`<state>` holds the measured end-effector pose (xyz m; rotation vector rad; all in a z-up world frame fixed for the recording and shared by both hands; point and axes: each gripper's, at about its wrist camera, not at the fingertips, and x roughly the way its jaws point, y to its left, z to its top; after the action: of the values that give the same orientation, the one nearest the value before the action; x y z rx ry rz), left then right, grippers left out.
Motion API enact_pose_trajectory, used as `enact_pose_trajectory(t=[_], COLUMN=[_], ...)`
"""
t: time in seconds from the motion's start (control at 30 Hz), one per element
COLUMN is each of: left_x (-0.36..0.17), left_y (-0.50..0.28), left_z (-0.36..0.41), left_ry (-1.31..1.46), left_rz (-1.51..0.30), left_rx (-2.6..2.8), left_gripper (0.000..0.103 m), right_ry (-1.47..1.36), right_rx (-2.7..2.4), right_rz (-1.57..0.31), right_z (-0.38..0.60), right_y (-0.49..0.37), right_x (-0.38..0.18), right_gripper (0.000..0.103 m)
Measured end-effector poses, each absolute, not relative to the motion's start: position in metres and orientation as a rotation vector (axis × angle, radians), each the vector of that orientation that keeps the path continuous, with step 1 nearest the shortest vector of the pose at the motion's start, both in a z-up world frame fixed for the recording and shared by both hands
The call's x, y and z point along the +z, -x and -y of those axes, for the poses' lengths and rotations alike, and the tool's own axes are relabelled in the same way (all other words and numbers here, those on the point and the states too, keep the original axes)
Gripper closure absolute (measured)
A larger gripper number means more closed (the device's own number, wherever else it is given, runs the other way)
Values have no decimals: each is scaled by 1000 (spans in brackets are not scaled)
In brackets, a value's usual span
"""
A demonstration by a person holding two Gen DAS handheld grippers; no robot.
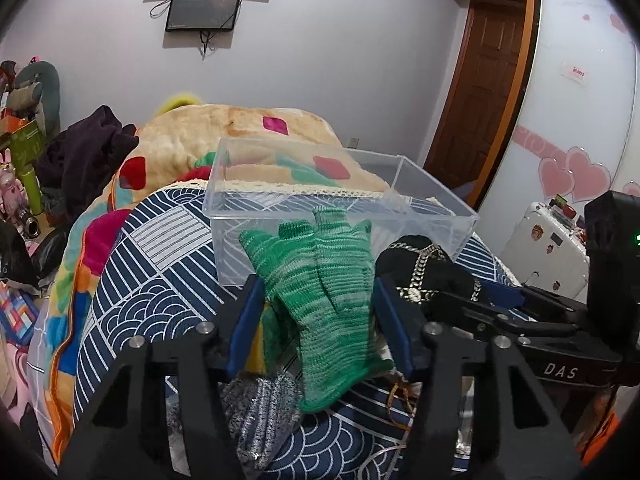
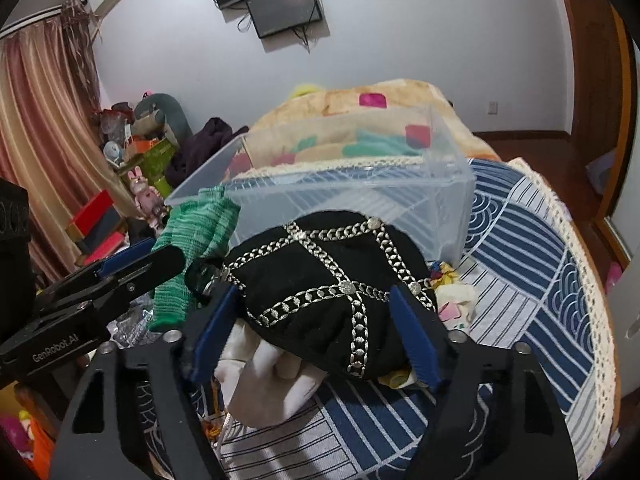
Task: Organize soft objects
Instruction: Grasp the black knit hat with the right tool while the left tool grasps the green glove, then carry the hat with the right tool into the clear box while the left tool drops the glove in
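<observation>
The left gripper [image 1: 316, 300] clamps a green knitted glove [image 1: 320, 280] near the clear plastic box [image 1: 424, 184], while the right gripper [image 2: 320, 320] pinches a black chain-trimmed cap [image 2: 332, 280].

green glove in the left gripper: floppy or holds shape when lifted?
Probably floppy: the green knit glove hangs between the left gripper fingers, its cuff drooping toward the bedspread. Likely light, being thin knit. The ribbed yarn should grip the blue pads rather than slip.

green glove [image 1: 324, 288]: 1 | black cap [image 2: 328, 280]: 1 | clear box [image 1: 340, 200]: 1 | white gloves [image 2: 272, 380]: maybe 1
</observation>
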<state>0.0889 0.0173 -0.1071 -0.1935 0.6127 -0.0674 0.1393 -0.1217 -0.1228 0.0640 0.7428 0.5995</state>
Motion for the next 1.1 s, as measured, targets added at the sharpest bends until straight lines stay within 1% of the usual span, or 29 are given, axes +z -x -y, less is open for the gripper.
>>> enact_pose_trajectory(t=[0.1, 0.17, 0.3, 0.4, 0.47, 0.57, 0.63, 0.73, 0.83, 0.87, 1.1], left_x=[-104, -103, -106, -108, -106, -103, -101, -94, -85, -81, -58], left_y=[-89, -92, -108, -115, -113, -108, -105, -97, -89, -86, -74], left_z=[-22, -25, -27, -27, -25, -24, -25, -28, -31, -32, -32], left_ry=[211, 231, 263, 274, 270, 254, 263, 270, 272, 270, 245], left_rz=[-609, -617, -666, -682, -674, -660, -651, -629, -600, -590, -526], left_rx=[-72, -93, -139, -151, -153, -135, -142, -134, -128, -128, -122], left_gripper=[49, 54, 59, 68, 78, 87, 90, 93, 96, 100, 100], right_ry=[-52, -51, -45, -44, -47, -62, -65, -71, -79, -80, -95], right_rx=[601, 603, 599, 596, 596, 599, 601, 604, 603, 603, 586], right_rz=[-738, -730, -713, -695, -684, -669, -655, -632, -602, -593, -530], right_z=[122, 123, 125, 126, 128, 131, 133, 133, 137, 138, 145], right_y=[-139, -140, -141, -140, -140, -139, -136, -133, -128, -126, -120], right_x=[-122, -120, -118, -115, -113, -109, -105, -98, -90, -88, -72], right_gripper=[46, 54, 64, 71, 75, 79, 81, 85, 86, 86, 87])
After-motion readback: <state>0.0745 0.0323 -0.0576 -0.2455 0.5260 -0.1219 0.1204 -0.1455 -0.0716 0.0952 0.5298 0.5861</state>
